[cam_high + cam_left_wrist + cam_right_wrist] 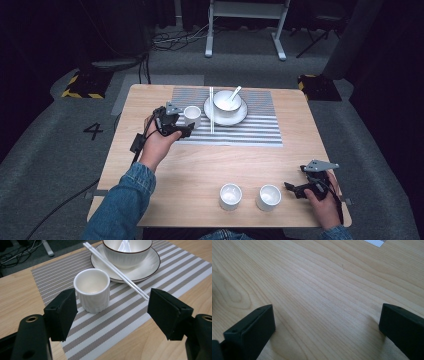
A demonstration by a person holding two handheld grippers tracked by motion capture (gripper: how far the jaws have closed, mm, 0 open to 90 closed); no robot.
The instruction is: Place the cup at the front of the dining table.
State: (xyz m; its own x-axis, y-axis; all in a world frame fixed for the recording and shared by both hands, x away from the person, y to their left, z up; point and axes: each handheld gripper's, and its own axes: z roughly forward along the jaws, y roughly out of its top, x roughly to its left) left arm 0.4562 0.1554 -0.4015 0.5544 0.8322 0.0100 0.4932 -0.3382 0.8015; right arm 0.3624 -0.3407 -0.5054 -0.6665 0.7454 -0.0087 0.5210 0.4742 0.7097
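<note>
High view: wood counter (200,170) carries a striped mat (250,131) with plate (240,117), bowl and chopsticks. Left tool (176,125) gapes wide, empty, a white cup (92,290) standing on the mat just ahead of its jaws. Right tool (300,189) wide, empty, low over bare wood beside two cups. Likely table-setting; next, close on or leave the cup.

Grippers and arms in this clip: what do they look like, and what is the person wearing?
Both are black handheld tools. The left gripper and right gripper each carry a grey three-cornered plate on top and two blocky, flat-faced black jaws with small screw holes. A black cable trails from the left one. The left forearm wears a blue denim sleeve with a cuff.
</note>
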